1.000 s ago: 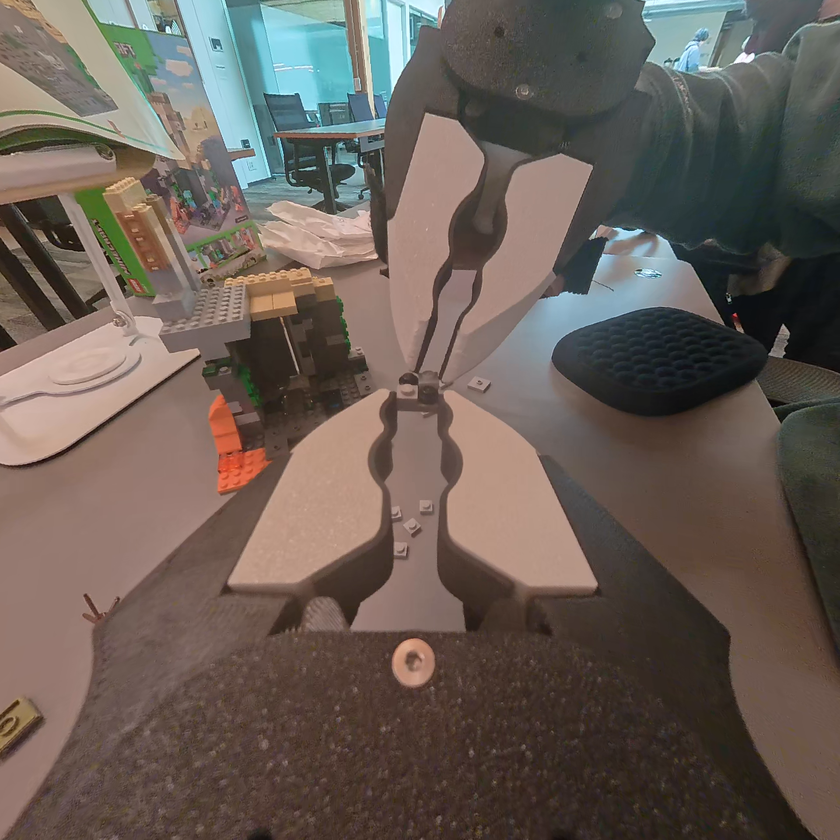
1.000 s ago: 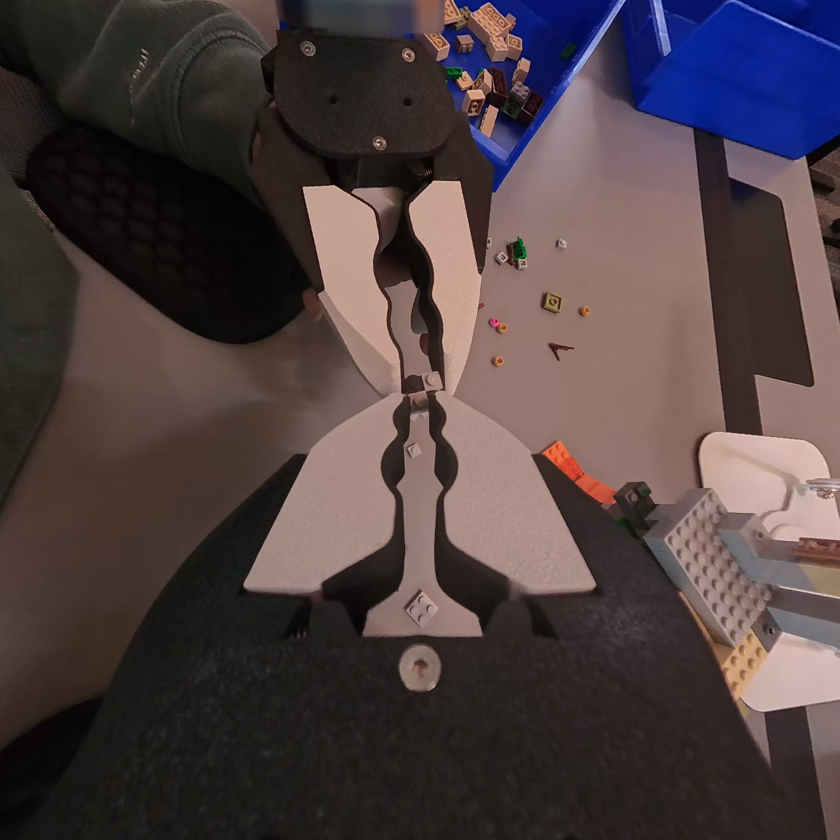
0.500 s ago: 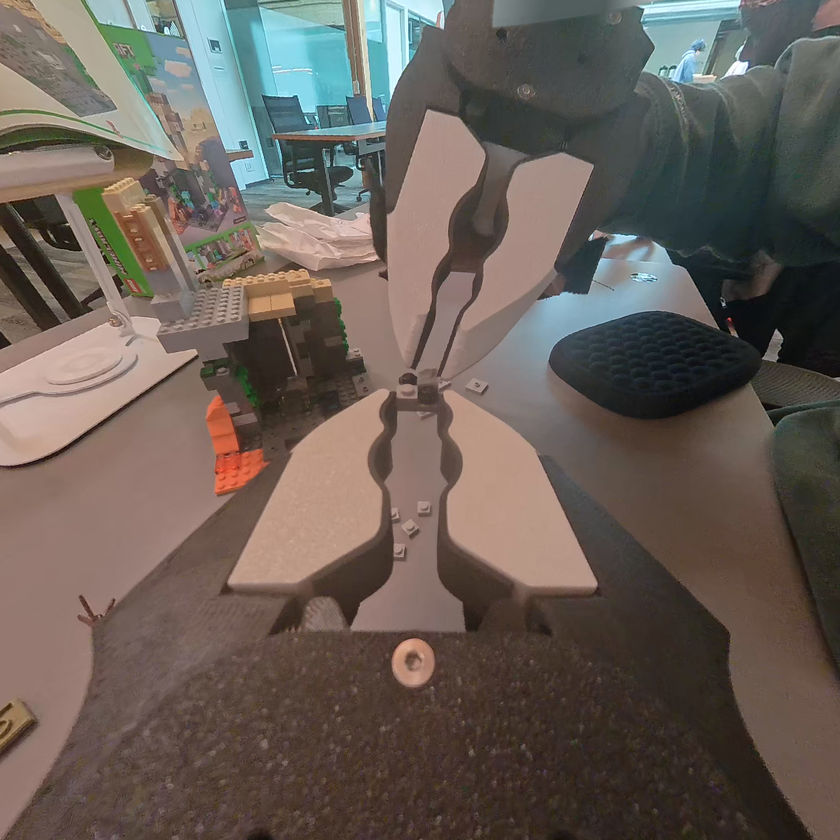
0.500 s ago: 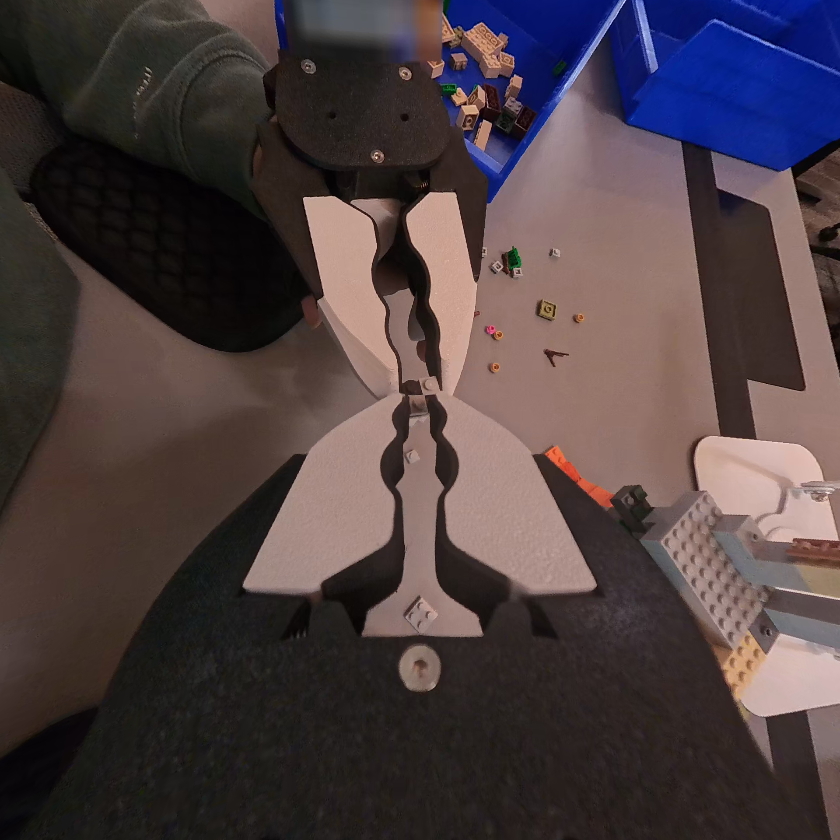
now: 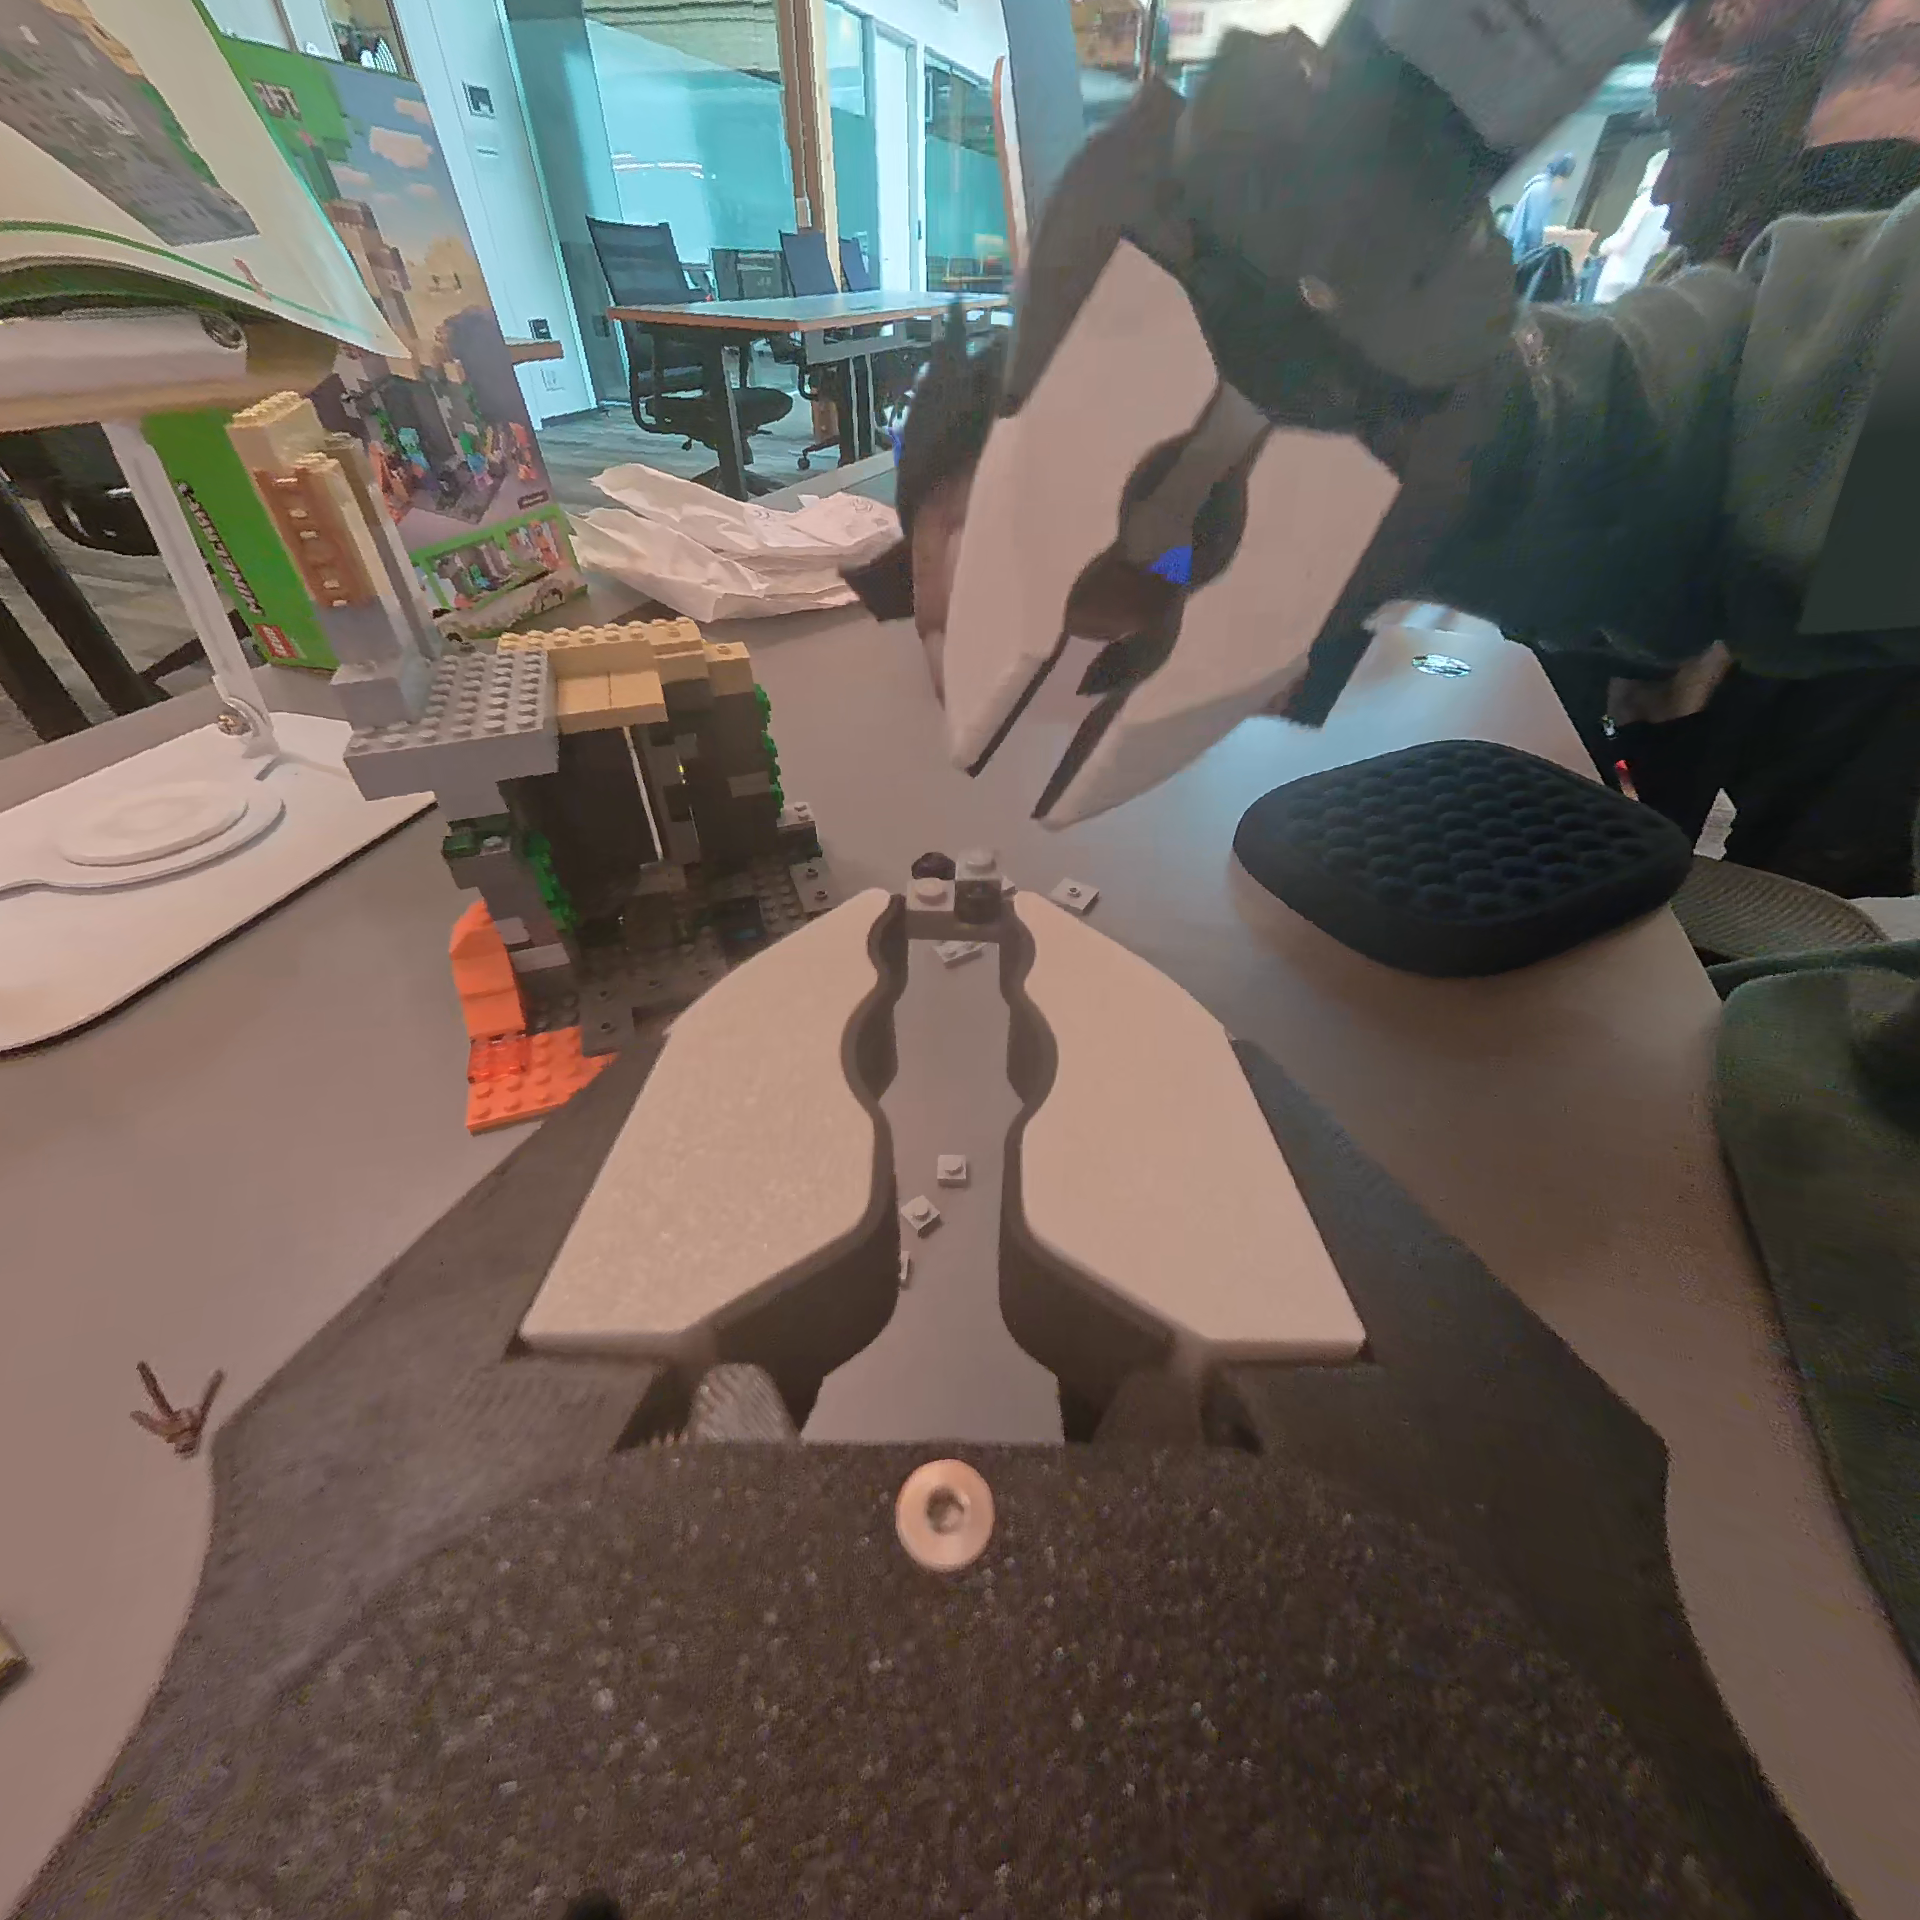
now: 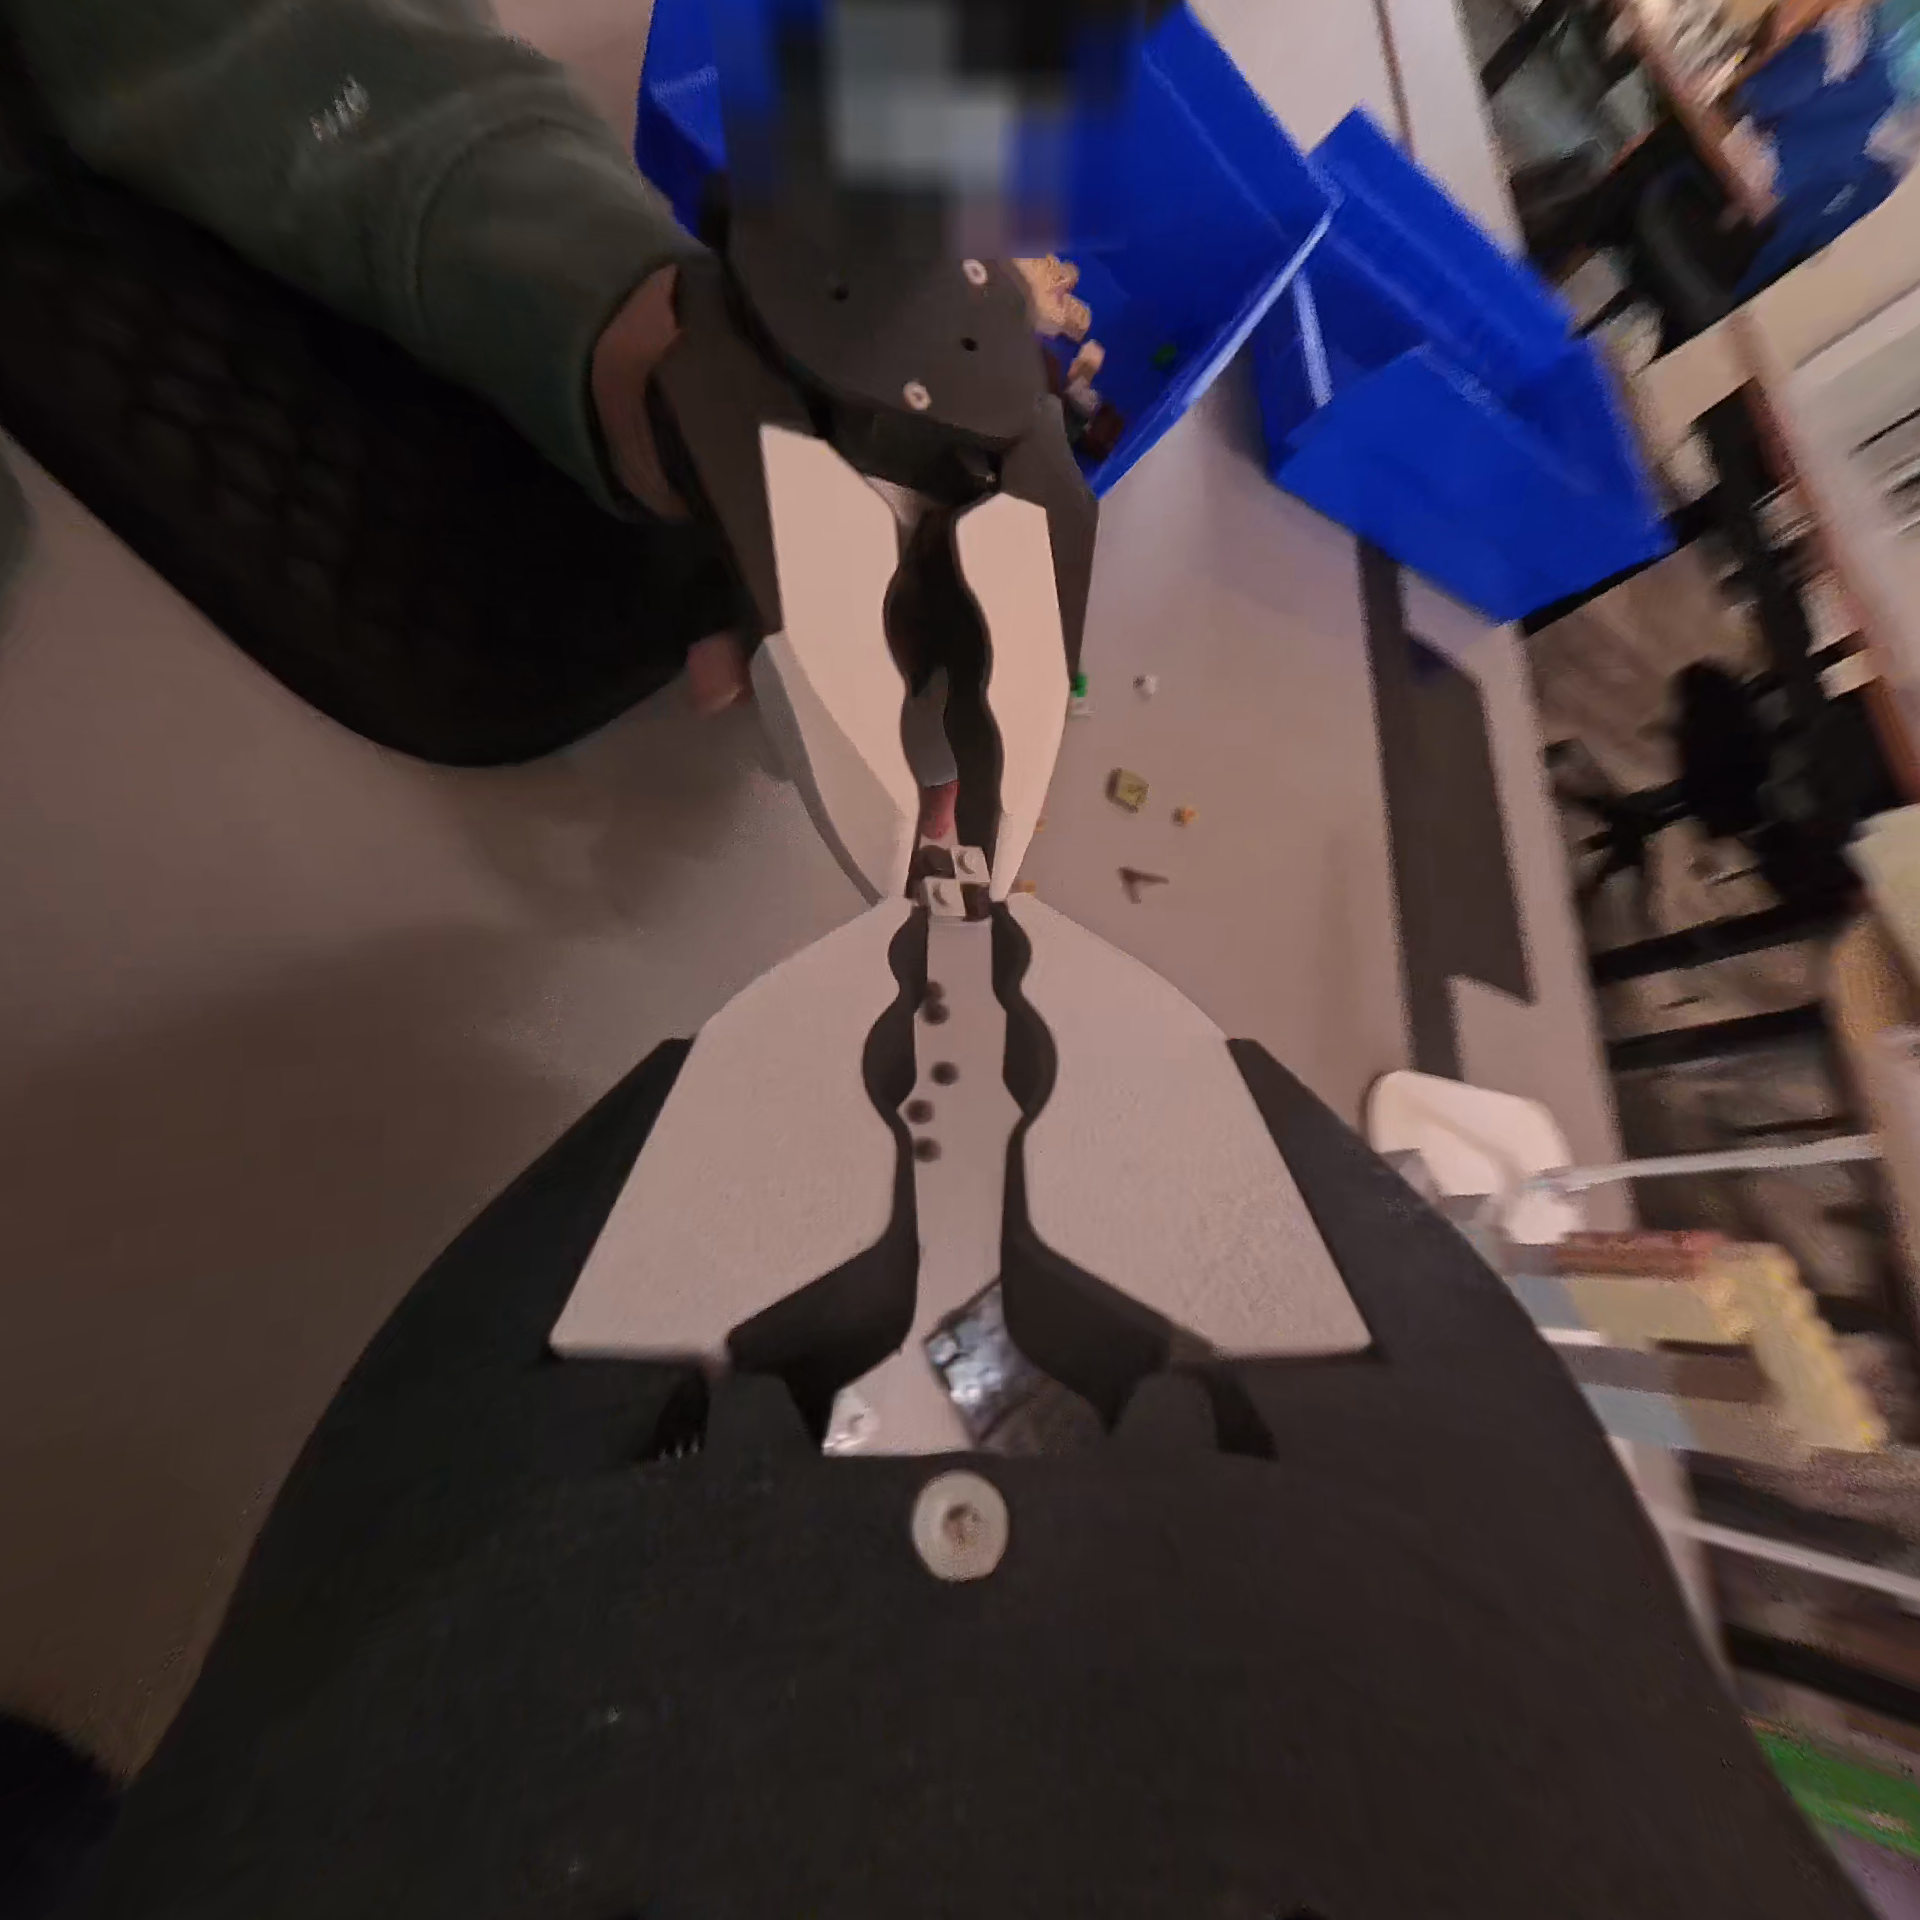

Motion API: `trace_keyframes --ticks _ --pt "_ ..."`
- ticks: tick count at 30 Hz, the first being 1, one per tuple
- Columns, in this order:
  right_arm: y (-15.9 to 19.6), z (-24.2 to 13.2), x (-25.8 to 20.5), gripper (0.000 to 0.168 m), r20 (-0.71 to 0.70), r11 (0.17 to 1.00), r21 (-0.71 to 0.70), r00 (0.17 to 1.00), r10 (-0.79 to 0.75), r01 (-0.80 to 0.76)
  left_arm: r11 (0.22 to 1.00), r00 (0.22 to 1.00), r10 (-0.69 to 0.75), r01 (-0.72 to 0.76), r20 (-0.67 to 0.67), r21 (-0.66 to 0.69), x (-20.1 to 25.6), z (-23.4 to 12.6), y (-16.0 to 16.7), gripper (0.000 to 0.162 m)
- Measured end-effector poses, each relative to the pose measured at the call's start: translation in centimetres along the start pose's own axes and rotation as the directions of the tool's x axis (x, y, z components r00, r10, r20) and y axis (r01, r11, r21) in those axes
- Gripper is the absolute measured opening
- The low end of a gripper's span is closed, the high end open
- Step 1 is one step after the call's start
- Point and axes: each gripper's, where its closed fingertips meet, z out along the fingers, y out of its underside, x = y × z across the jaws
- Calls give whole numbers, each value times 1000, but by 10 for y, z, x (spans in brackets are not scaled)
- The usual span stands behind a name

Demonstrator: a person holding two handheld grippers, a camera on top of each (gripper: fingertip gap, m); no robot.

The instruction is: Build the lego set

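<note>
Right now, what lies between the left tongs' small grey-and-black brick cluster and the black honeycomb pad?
One small flat grey plate on the grey tabletop; the left wrist view shows it.

Printed branding and lettering on the green set box (image 5: 260, 540) at ten o'clock in the left wrist view, small stitched lettering on the sleeve (image 6: 343, 114) at eleven o'clock in the right wrist view.

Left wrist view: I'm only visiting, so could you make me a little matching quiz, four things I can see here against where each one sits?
Things:
1. black honeycomb pad
2. orange plate
3. small grey-and-black brick piece
4. white paper bags

Places:
A. at the foot of the built model
B. pinched at the tips of the left tongs
C. on the table, to the right
D. beyond the model, far across the table

Pairs: 1-C, 2-A, 3-B, 4-D
</note>
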Motion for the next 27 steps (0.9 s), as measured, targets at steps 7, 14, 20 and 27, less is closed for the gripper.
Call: trace_keyframes --ticks 7,14,20,27 --pt "6 10 -5 22 -196 930 -60 909 -367 363 997 996 -79 80 -52 14 4 0 -2 16" --pt "4 14 -4 16 -252 882 -77 847 -469 465 988 984 -150 153 -101 20 7 -1 -4 16" --pt "4 12 -6 9 -281 832 -115 786 -551 542 981 972 -192 194 -134 3 11 1 -2 16" --pt "10 11 -12 7 -249 832 -168 794 -555 529 945 929 -327 320 -173 -63 16 5 4 16"
